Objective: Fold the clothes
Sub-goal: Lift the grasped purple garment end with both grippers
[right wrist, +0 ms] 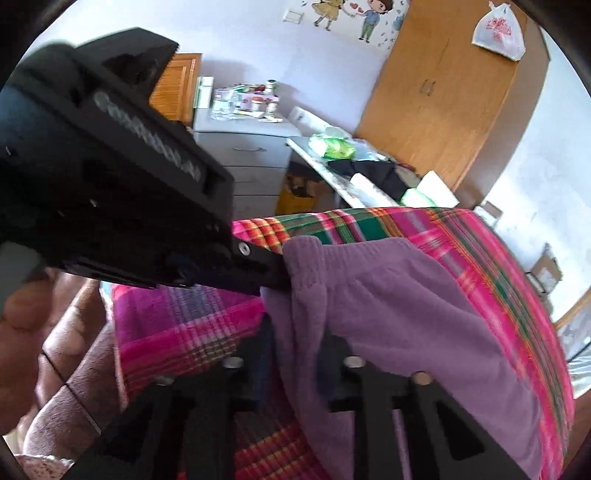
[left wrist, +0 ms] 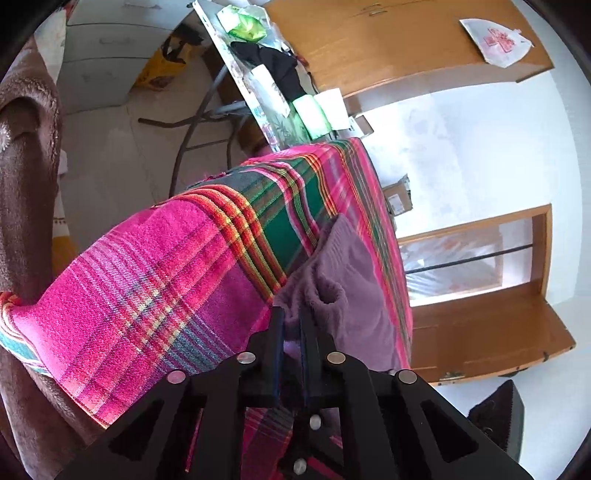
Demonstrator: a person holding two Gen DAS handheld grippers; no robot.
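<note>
The surface under everything is covered with a plaid cloth [left wrist: 177, 266] in pink, green and orange stripes, and a brown plush blanket [left wrist: 26, 184] hangs at its left edge. On the cloth lies a purple fleece garment [right wrist: 406, 314] — soft, with a ribbed hem.

Nearest to the camera, the left tool [left wrist: 291, 321] has its two fingers pressed close together on a bunched edge of the garment. The right tool [right wrist: 295, 354] is pinching a fold of the same purple fabric between its fingers, and the fabric hangs down over the tool. In the right wrist view the left tool comes in from the upper left and its tip touches the ribbed hem.

Farther back stands a folding worktop [right wrist: 332, 173] with green packets [right wrist: 332, 146], a black garment [right wrist: 373, 171] and white rolls on it. Behind it are a grey drawer cabinet [right wrist: 247, 151] with bottles and jars — and a wooden wardrobe [right wrist: 443, 92] with a white plastic bag [right wrist: 498, 33] hanging on its door.
</note>
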